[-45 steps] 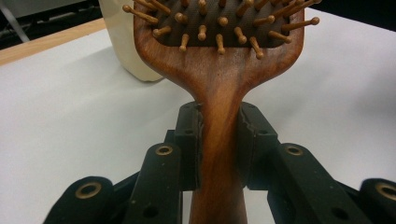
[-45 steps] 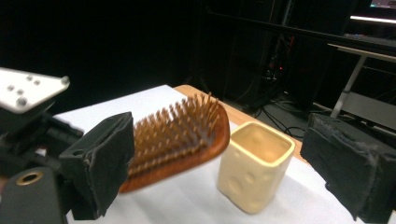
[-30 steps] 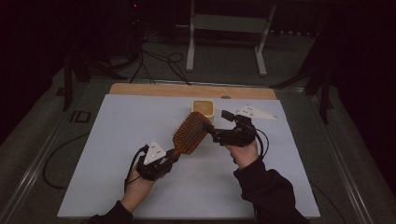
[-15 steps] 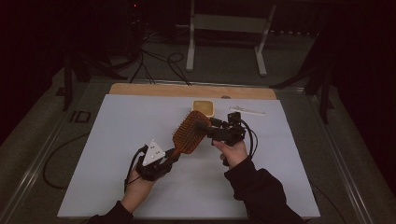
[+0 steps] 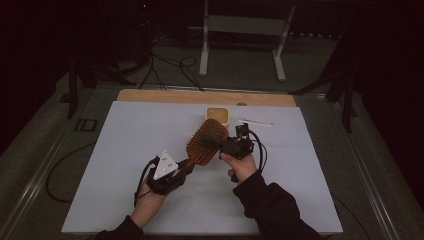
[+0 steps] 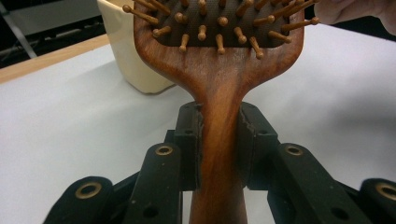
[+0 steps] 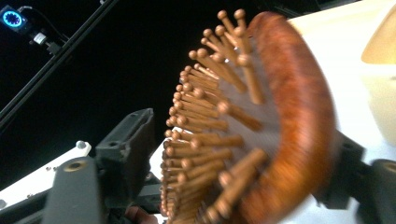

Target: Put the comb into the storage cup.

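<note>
High view: hairbrush (image 5: 206,142) mid-table; margins wide

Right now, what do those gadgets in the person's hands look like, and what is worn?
Both are black. The left gripper carries a pale grey three-cornered plate with small dark dots; its jaws have brass-ringed holes. The right gripper trails looping black cable. Dark long sleeves cover both forearms.

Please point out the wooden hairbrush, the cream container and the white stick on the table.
Wooden hairbrush (image 5: 206,141), high view, on the bristle pad.
Cream container (image 5: 218,115), high view, on its rim.
White stick (image 5: 255,122), high view, on its middle.
</note>
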`<state>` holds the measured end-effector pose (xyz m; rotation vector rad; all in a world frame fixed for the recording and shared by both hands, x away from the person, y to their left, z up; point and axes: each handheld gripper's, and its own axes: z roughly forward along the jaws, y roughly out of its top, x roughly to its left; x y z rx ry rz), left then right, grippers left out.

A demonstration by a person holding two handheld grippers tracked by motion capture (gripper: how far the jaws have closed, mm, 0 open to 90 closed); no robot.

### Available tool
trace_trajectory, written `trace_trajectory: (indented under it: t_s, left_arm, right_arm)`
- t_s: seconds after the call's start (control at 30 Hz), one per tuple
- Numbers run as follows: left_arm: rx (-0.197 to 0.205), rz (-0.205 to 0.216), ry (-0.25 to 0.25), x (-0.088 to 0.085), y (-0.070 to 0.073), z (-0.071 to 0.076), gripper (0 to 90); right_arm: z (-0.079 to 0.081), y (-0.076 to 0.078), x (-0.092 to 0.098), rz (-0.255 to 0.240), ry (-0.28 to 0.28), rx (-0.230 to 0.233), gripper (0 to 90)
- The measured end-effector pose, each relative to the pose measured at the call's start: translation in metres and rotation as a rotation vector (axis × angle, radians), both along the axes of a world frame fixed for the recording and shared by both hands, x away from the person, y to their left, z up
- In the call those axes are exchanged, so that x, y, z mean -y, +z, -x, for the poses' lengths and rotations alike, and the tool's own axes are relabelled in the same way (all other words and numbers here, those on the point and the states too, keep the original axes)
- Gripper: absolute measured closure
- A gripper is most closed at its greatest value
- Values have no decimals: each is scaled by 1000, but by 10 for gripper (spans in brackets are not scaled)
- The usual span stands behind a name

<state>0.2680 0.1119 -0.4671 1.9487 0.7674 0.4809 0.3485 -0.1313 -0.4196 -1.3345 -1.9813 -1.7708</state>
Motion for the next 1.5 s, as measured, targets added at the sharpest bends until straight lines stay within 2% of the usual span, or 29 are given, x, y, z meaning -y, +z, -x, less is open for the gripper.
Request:
trace_trajectory:
  t_s: [0.03,0.07,0.1,0.17,0.3,0.43,0.6,0.73,0.83,0.9,0.93,1.03,1.07,1.13,1.2,1.3,1.33,1.4,1.5]
  left_arm:
    - [0,0,0,0,0,0,731]
    - [2,-3,1,1,0,0,731]
    - [-10,6,-3,0,-1,-1,731]
    - [-11,6,-5,0,-2,-1,731]
    - [-29,0,-13,1,-4,-3,731]
    - [-27,1,-12,2,-3,-2,731]
    - [-13,-7,-14,2,-1,-2,730]
    - [-27,-2,-25,2,0,-3,729]
    - [-25,2,-27,2,-1,-3,726]
    - [-39,20,-51,1,0,-6,713]
    - [-61,28,-66,0,0,-7,674]
    - [-72,42,-74,0,-1,-8,583]
    - [-105,39,-95,0,-1,-10,531]
    - [-107,50,-92,0,-1,-10,504]
    - [-119,40,-83,0,-1,-11,416]
    - [-125,44,-74,-1,0,-12,373]
    - [-132,50,-72,-3,1,-13,323]
    - [-121,42,-71,-4,2,-13,300]
    - [-123,52,-63,-6,3,-14,199]
  right_arm:
    - [0,0,0,0,0,0,328]
    - [1,0,-1,10,2,5,376]
    - [1,-1,-1,9,2,5,383]
    - [0,-1,-1,10,4,2,393]
    - [-2,-3,2,-7,29,-20,445]
    - [1,-1,2,-11,18,-22,484]
    - [5,6,0,0,11,20,516]
    - [7,9,-2,17,17,38,524]
    - [7,9,-2,14,15,35,527]
    - [8,11,-2,22,18,51,532]
    - [9,12,-2,30,21,59,532]
    - [10,15,-1,24,15,72,533]
    - [11,19,-1,32,10,98,533]
    - [11,23,0,35,12,109,532]
    - [10,27,1,42,14,123,532]
    - [11,31,3,59,6,141,531]
    - [10,35,5,60,5,148,532]
    - [9,39,8,60,4,157,531]
    - [7,46,11,72,0,175,531]
